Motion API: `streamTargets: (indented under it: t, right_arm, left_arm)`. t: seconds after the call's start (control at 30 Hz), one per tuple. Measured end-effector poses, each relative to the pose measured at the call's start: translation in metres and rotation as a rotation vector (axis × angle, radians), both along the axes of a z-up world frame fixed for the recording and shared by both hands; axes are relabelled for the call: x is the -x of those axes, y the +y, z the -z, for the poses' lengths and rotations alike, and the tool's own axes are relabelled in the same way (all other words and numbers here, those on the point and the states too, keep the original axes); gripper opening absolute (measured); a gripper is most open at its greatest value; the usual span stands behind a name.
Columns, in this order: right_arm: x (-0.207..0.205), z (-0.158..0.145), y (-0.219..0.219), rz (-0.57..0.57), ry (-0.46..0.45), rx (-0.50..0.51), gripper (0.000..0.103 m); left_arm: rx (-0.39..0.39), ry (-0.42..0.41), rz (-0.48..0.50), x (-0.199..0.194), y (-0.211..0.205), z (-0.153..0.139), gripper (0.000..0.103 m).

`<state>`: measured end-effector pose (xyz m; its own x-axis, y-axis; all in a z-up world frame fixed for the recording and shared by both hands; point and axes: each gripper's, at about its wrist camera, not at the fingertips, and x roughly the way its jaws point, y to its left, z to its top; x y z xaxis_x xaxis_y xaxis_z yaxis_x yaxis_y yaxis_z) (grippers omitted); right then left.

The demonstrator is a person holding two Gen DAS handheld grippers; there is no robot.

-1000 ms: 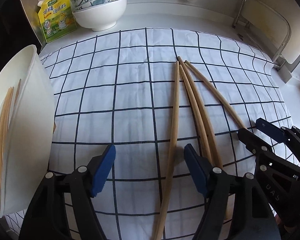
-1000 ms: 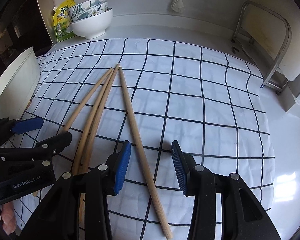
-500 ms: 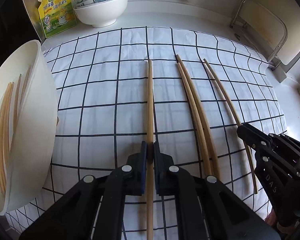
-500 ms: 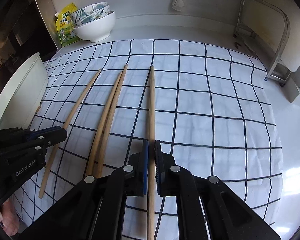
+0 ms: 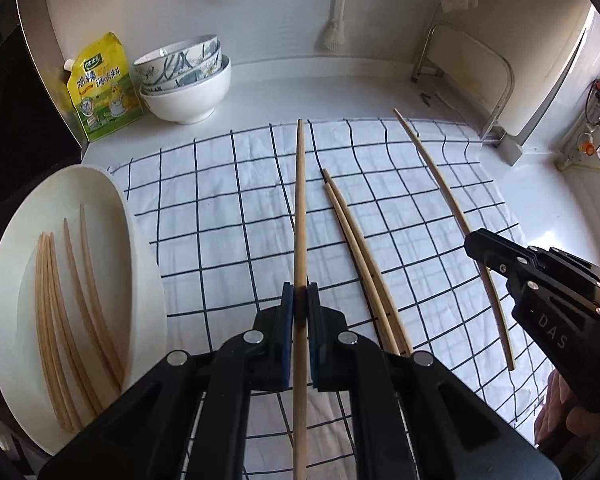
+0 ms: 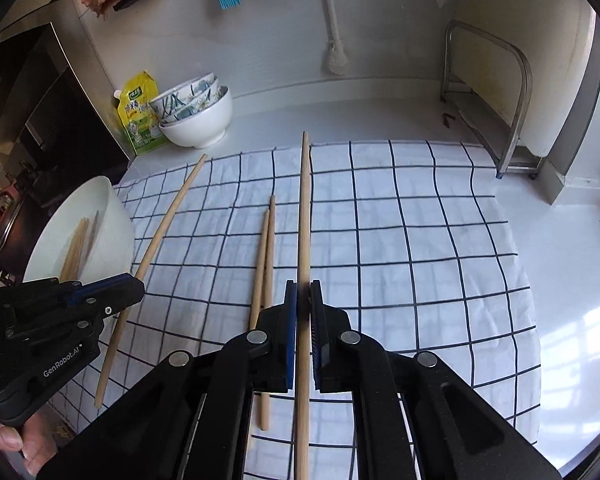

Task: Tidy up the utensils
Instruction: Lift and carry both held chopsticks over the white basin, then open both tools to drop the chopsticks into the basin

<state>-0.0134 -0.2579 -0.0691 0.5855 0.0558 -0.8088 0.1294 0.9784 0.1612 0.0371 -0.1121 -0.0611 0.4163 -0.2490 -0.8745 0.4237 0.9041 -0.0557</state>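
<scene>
A white bench (image 5: 340, 84) runs along a pale wall, and a white cloth with dark blue check lines (image 5: 228, 216) lies flat on it. The left hand-held gripper (image 5: 300, 312) is clamped on one long wooden chopstick (image 5: 300, 208), and the stick points away over the cloth, lifted off it. The right hand-held gripper (image 6: 303, 308) is clamped on another long wooden chopstick (image 6: 305, 216) in the same way. Two more wooden chopsticks (image 5: 360, 256) lie side by side on the cloth, touching each other, between the two held sticks. A big white oval bowl (image 5: 112, 208) sits at the left edge of the cloth, and a bunch of thin wooden chopsticks (image 5: 60, 320) rests inside it. Behind the cloth, near the wall, stands a stack of white bowls with blue flower patterns (image 5: 184, 76). A yellow and green food pouch (image 5: 102, 88) leans just beside the stack. A metal rack (image 6: 512, 104) stands past the right side of the cloth.
</scene>
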Motion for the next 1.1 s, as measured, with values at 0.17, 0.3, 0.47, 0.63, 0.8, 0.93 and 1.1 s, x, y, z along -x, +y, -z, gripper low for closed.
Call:
streamTargets:
  t: [0.17,0.3,0.47,0.63,0.8,0.93,1.1]
  right_arm:
    - [-0.011,-0.033,0.031,-0.025,-0.07,-0.009,0.006]
    - [-0.029,-0.049,0.068,-0.083,-0.101,-0.017,0.006]
    - [-0.057,-0.054,0.127,-0.187,-0.102,-0.021,0.006]
    - [-0.082,-0.045,0.192,-0.303,-0.077,-0.036,0.006]
    - [-0.103,-0.022,0.253,-0.386,-0.018,-0.044,0.006]
    - [-0.115,-0.001,0.28,-0.409,0.043,-0.053,0.006]
    - [-0.121,0.02,0.293,-0.397,0.104,-0.05,0.006]
  left_arm:
    - [0.049,-0.067,-0.024,-0.009,0.036,-0.041,0.007]
    - [0.033,-0.141,-0.069,-0.018,0.076,-0.059,0.007]
    - [0.031,-0.131,-0.15,-0.033,0.134,-0.059,0.007]
    - [0.021,-0.123,-0.23,-0.044,0.195,-0.048,0.007]
    - [0.009,-0.08,-0.278,-0.056,0.241,-0.025,0.007]
    - [-0.002,-0.045,-0.276,-0.064,0.259,-0.007,0.007]
    - [-0.002,0.01,-0.264,-0.071,0.265,0.015,0.007]
